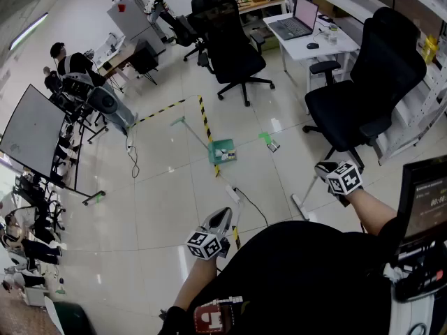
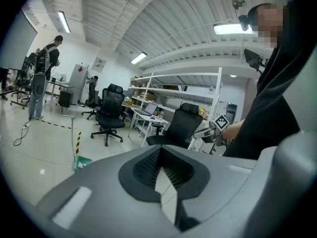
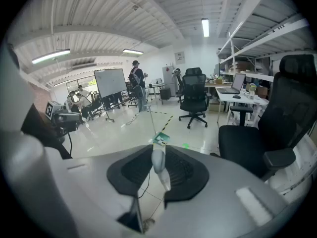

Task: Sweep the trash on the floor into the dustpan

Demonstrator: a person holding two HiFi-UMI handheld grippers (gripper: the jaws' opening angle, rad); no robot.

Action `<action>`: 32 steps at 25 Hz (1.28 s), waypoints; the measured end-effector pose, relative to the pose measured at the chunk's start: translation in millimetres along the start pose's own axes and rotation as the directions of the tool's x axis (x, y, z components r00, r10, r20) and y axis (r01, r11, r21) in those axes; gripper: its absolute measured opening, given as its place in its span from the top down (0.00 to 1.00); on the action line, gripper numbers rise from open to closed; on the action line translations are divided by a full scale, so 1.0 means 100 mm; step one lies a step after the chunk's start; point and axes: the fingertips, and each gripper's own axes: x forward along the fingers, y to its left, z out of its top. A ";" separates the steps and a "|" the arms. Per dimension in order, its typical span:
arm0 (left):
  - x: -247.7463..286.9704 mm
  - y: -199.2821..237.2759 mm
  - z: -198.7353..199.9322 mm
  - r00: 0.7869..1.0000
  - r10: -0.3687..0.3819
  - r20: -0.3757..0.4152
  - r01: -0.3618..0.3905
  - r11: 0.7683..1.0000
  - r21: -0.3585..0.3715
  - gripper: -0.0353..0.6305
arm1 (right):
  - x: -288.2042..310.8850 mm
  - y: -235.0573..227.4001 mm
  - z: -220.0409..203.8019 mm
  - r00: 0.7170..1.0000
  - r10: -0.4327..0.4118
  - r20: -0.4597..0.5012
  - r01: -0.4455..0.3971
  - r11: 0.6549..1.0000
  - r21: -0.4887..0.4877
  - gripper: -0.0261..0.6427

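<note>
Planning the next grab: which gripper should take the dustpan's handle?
Left. The left gripper is open and empty, and the dustpan lies ahead nearer it; the right gripper clamps the broom handle.

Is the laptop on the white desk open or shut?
Open: the laptop shows its screen raised above the keyboard on the desk.

Both grippers held low in front of the body, forearms reaching forward.
The left gripper (image 1: 221, 218) extends from the bare left forearm (image 1: 193, 283), jaws spread with nothing between them. The right gripper (image 1: 327, 169), on the right forearm (image 1: 375, 213), sits further out to the side, jaws closed on a white handle (image 3: 158, 168).
</note>
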 end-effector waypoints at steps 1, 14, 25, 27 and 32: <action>0.07 -0.05 0.00 1.000 0.001 -0.001 -0.001 1.000 -0.003 0.95 | -0.03 -0.07 0.02 1.000 0.005 0.004 -0.005 1.000 0.002 0.85; 0.68 -0.17 0.12 1.000 -0.013 0.010 0.014 1.000 -0.025 0.95 | 0.06 -0.74 0.45 0.999 0.008 0.042 -0.010 0.999 0.051 0.85; 0.73 1.57 0.57 0.989 -0.151 -0.010 0.150 0.988 -0.025 0.95 | 1.04 -0.87 1.51 0.982 -0.187 0.022 0.183 0.977 0.108 0.86; 0.70 1.93 0.79 0.983 -0.181 -0.018 0.181 0.983 -0.012 0.95 | 1.18 -0.94 1.72 0.970 -0.242 0.014 0.238 0.963 0.128 0.86; 0.80 2.70 1.16 0.983 -0.181 -0.032 0.181 0.983 -0.006 0.95 | 1.60 -1.17 2.34 0.947 -0.320 0.017 0.314 0.939 0.141 0.86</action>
